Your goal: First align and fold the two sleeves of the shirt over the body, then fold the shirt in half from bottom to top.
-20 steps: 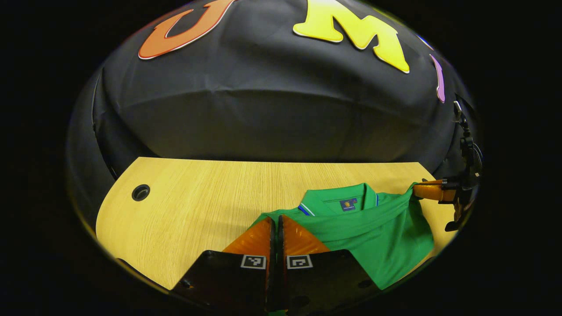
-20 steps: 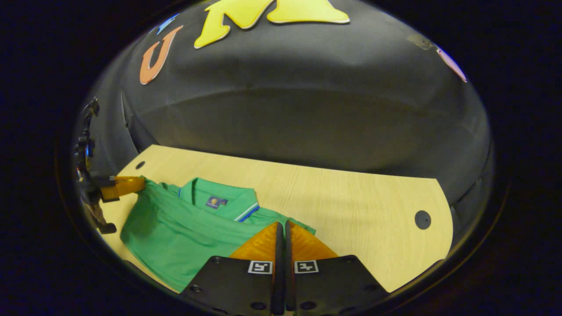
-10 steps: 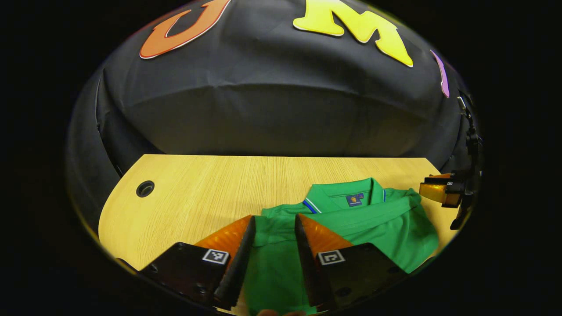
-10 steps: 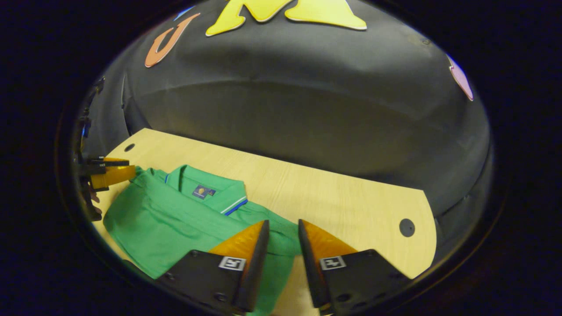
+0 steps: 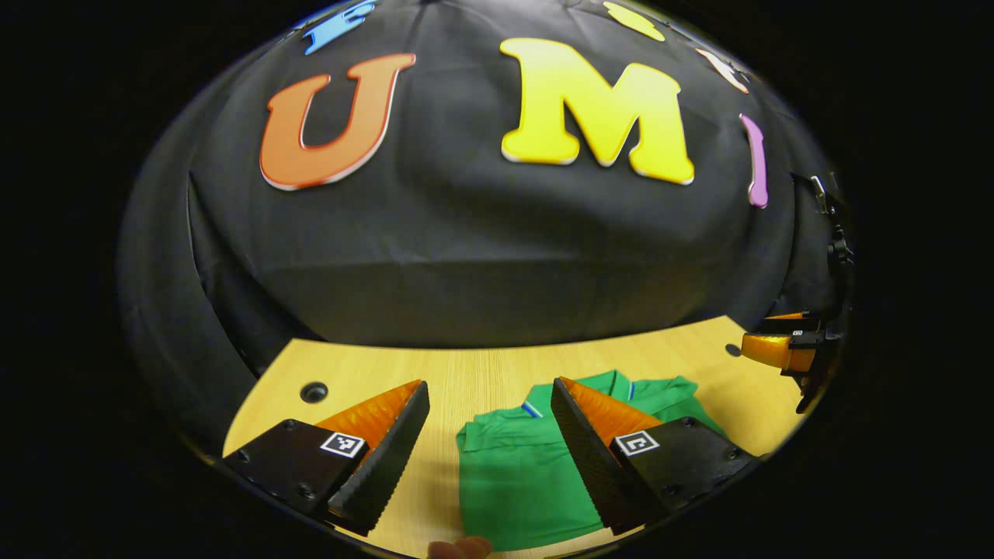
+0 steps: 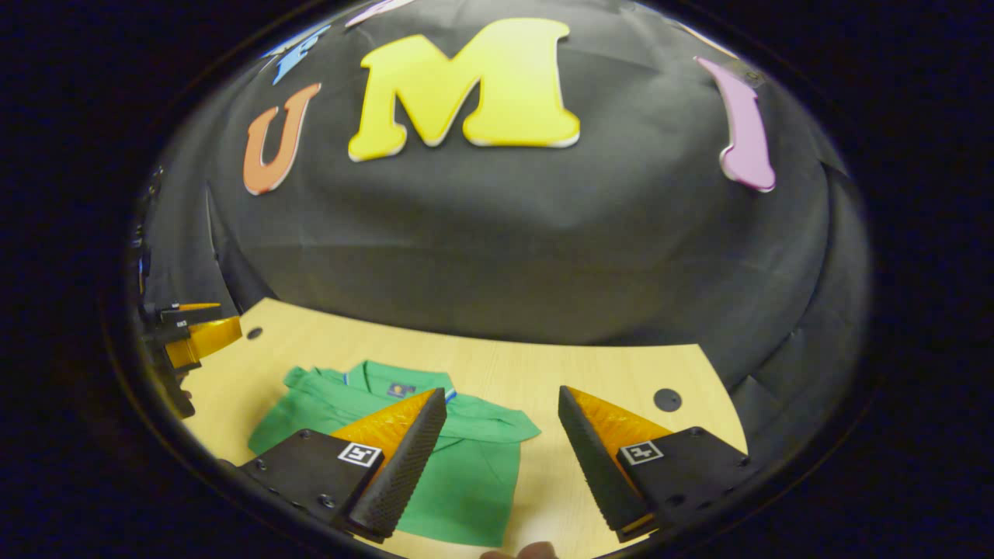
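Both grippers now stand clear of the shirt: the left gripper and the right gripper have their jaws spread wide and hold nothing, where a second ago each was closed on the green fabric. We note that both have risen and drawn back, so the garment sits lower and smaller in each view. It lies flat on the wooden table as a compact rectangle, collar toward the far wall. We judge the bottom-to-top fold released and the task essentially complete, pending a check of edge alignment.
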Motion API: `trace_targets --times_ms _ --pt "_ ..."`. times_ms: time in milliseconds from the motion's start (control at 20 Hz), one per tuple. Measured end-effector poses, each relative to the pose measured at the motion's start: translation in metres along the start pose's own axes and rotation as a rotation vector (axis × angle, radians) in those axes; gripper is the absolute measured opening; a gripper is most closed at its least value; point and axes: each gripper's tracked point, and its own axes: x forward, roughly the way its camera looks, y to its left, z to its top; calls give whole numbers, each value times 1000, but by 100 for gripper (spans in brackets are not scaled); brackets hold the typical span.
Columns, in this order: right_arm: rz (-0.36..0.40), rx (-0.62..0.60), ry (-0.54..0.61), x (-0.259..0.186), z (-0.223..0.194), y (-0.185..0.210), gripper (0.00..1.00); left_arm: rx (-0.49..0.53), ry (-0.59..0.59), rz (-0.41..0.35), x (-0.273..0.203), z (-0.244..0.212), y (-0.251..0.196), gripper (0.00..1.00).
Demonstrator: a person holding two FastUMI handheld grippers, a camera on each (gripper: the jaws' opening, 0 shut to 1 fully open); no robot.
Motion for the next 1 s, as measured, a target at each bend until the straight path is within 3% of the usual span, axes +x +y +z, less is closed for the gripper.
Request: trace_targets --times_ms 250,450,650,850,900,950,1000 --pt "-33 22 -245 -138 78 19 95 -21 -177 44 -112 65 -1 100" --pt "-37 -17 -396 -241 99 47 95 -43 -275 60 -196 90 -4 100" --pt "-20 -37 -468 -310 79 83 92 -23 -356 85 -264 100 -2 100" --pt "-23 -54 -475 -336 48 104 92 -24 -352 93 -299 76 -10 100" --pt "-29 -53 -474 -340 41 107 92 -23 -347 92 -306 67 -12 93" --pt "-32 -48 -461 -344 32 110 92 -20 -338 89 -311 59 -15 93" --pt "-29 -44 -449 -345 23 113 92 -25 -338 87 -316 54 -18 100"
